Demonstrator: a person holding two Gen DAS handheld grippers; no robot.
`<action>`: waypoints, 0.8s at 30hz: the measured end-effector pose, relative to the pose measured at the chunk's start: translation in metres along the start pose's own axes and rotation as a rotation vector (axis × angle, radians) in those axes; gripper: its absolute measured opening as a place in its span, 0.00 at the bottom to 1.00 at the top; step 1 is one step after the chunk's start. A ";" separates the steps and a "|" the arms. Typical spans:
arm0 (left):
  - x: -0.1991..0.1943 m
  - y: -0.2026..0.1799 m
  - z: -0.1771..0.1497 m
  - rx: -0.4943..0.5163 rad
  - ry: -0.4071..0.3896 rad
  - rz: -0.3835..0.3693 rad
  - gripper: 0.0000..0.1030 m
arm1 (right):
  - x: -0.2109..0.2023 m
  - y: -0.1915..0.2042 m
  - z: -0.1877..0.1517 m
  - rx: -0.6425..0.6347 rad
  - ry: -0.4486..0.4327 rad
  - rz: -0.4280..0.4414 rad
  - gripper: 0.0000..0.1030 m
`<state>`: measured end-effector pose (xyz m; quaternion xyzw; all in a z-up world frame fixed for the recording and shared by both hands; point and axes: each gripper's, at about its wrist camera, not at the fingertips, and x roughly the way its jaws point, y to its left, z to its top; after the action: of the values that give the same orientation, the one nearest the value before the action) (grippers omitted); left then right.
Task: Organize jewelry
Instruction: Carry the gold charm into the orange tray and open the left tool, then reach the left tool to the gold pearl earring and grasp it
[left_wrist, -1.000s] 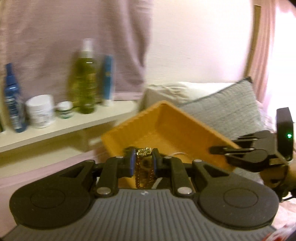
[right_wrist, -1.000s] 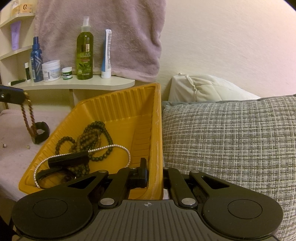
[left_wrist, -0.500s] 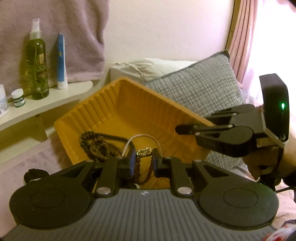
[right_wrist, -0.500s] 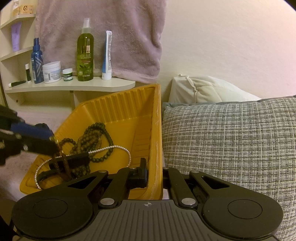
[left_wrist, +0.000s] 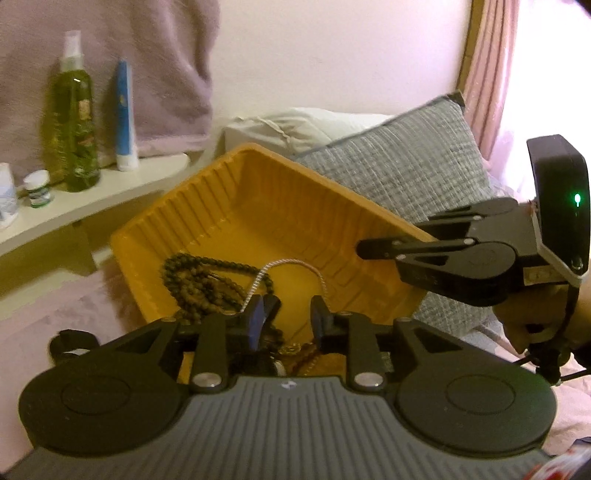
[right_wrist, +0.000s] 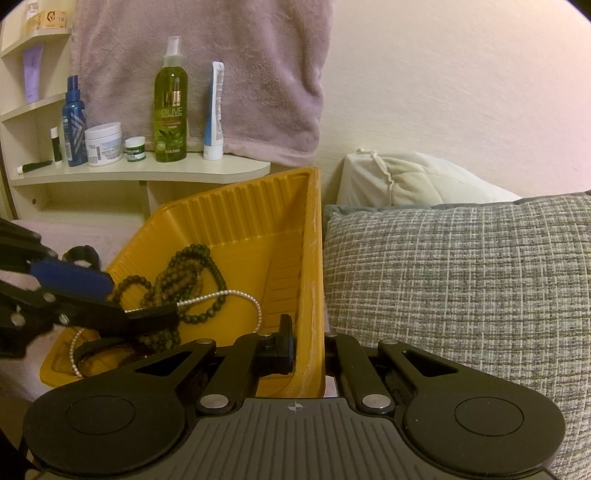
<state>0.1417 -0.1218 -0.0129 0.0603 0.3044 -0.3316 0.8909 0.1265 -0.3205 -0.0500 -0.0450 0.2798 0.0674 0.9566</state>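
A yellow ribbed tray (left_wrist: 229, 206) (right_wrist: 236, 218) rests on the bed against a grey pillow. In it lie dark bead necklaces (left_wrist: 199, 275) (right_wrist: 184, 273) and a pearl strand (left_wrist: 291, 264) (right_wrist: 229, 293). My left gripper (left_wrist: 287, 317) is open over the tray's near end, with a gold chain bracelet (left_wrist: 295, 349) lying loose in the tray below its fingers. In the right wrist view the left gripper (right_wrist: 110, 295) reaches in from the left. My right gripper (right_wrist: 309, 350) is shut on the tray's right wall, as the left wrist view (left_wrist: 388, 247) also shows.
A grey woven pillow (right_wrist: 461, 288) and a white pillow (right_wrist: 406, 177) lie right of the tray. A shelf (right_wrist: 147, 171) holds an olive spray bottle (right_wrist: 170, 103), a tube, jars and a blue bottle. A black ring-shaped item (left_wrist: 68, 341) lies on the pink bedcover.
My left gripper carried the gold chain bracelet over the tray, then opened; the bracelet dropped into the tray. The right gripper has kept its hold on the tray wall.
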 end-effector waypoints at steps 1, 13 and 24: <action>-0.004 0.003 0.000 -0.009 -0.009 0.013 0.23 | 0.000 0.000 0.000 0.000 0.000 -0.001 0.04; -0.082 0.082 -0.028 -0.165 -0.086 0.348 0.24 | 0.000 0.000 0.000 0.003 0.002 0.000 0.04; -0.126 0.145 -0.080 -0.278 -0.039 0.607 0.25 | 0.001 -0.001 -0.002 0.002 0.003 -0.002 0.04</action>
<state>0.1176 0.0847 -0.0173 0.0199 0.2977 -0.0075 0.9544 0.1269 -0.3218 -0.0521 -0.0443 0.2815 0.0659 0.9563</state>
